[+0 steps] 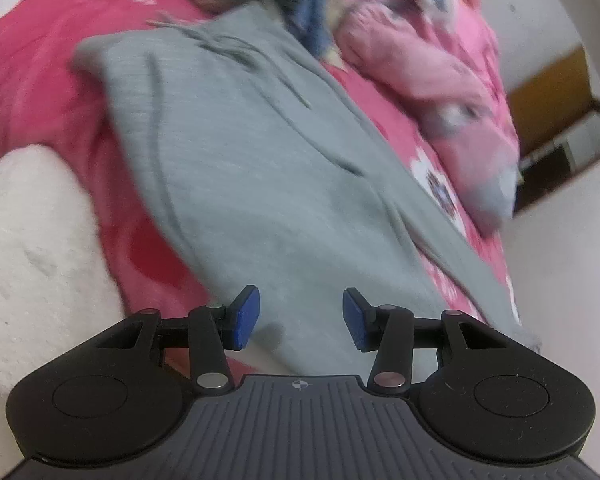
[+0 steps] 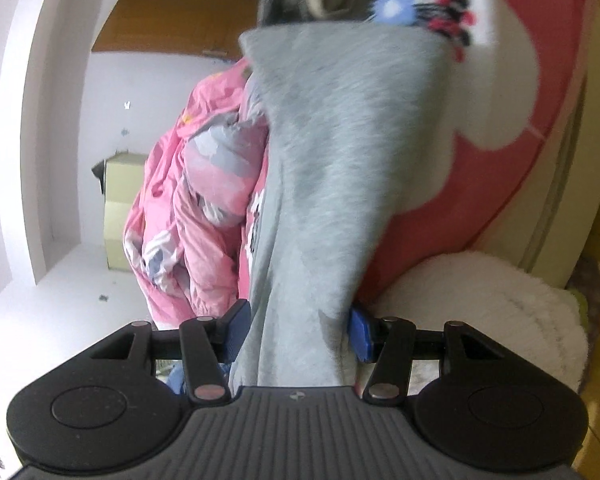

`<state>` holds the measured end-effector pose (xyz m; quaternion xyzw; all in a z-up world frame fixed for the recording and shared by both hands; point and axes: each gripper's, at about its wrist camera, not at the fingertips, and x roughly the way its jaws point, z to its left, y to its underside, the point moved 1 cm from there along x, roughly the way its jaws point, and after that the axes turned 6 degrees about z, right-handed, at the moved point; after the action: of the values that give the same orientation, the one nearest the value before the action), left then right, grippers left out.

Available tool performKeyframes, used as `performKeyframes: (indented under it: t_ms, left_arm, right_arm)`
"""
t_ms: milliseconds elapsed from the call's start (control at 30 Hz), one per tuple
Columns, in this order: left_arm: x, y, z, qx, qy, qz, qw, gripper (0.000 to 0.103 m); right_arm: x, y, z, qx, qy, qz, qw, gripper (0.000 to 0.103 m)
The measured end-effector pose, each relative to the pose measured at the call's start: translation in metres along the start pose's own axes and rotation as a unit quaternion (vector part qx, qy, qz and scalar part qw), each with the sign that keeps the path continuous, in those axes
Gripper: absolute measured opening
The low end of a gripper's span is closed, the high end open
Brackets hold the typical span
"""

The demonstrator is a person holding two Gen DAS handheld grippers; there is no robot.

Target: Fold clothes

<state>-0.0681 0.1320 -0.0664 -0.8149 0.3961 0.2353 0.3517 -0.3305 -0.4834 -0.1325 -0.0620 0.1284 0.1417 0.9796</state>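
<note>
Two grippers work on one grey hoodie [image 1: 236,168] lying on the pink bed [image 1: 28,92]. Left gripper [image 1: 301,316] hangs half open over its hem, holding nothing. Right gripper [image 2: 300,332] has grey cloth between its pads; I cannot tell if it grips. Folding looks just begun. Next, grab the hem. A pink blanket [image 1: 432,68] crowds one side.

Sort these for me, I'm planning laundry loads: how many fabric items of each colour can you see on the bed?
Grey: 1, the hoodie
Light pink: 1, the patterned quilt
Deep pink: 1, the bed sheet with white flowers
White: 1, the fluffy blanket
Blue: 1, a blurred garment at the far end
Total: 5
</note>
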Motion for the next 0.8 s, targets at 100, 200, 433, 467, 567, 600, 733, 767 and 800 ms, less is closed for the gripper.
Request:
performKeyframes:
  t_ms: [100, 200, 433, 467, 567, 600, 733, 767, 800]
  left_arm:
    - [0.008, -0.011, 0.014, -0.018, -0.006, -0.017, 0.9997, 0.046]
    - [0.012, -0.015, 0.026, -0.039, -0.008, -0.031, 0.9987, 0.046]
    - [-0.013, -0.011, 0.042, -0.061, -0.008, -0.068, 0.9958, 0.046]
    - [-0.017, -0.009, 0.045, -0.061, -0.007, -0.07, 0.9957, 0.046]
    - [-0.013, -0.007, 0.056, -0.075, -0.009, -0.06, 0.9953, 0.047]
    - [-0.01, -0.007, 0.059, -0.083, -0.008, -0.057, 0.9949, 0.047]
    - [-0.002, -0.008, 0.061, -0.085, 0.003, -0.059, 0.9947, 0.046]
    - [-0.002, -0.008, 0.059, -0.078, 0.005, -0.065, 0.9948, 0.046]
    - [-0.004, -0.008, 0.058, -0.072, 0.007, -0.072, 0.9948, 0.044]
  right_arm:
    - [0.012, 0.002, 0.007, -0.001, 0.014, 0.006, 1.0, 0.054]
    - [0.028, 0.006, 0.006, 0.013, 0.033, 0.012, 0.999, 0.05]
    - [0.043, 0.016, 0.023, -0.015, 0.067, 0.003, 0.998, 0.031]
    - [0.043, 0.016, 0.026, -0.019, 0.071, 0.003, 0.997, 0.031]
    - [0.047, 0.014, 0.03, -0.02, 0.078, 0.003, 0.997, 0.031]
    - [0.048, 0.014, 0.031, -0.017, 0.078, 0.003, 0.997, 0.031]
    - [0.051, 0.014, 0.034, -0.015, 0.082, -0.004, 0.997, 0.031]
    - [0.051, 0.015, 0.034, -0.015, 0.084, -0.006, 0.996, 0.03]
    - [0.051, 0.015, 0.034, -0.016, 0.086, -0.008, 0.996, 0.026]
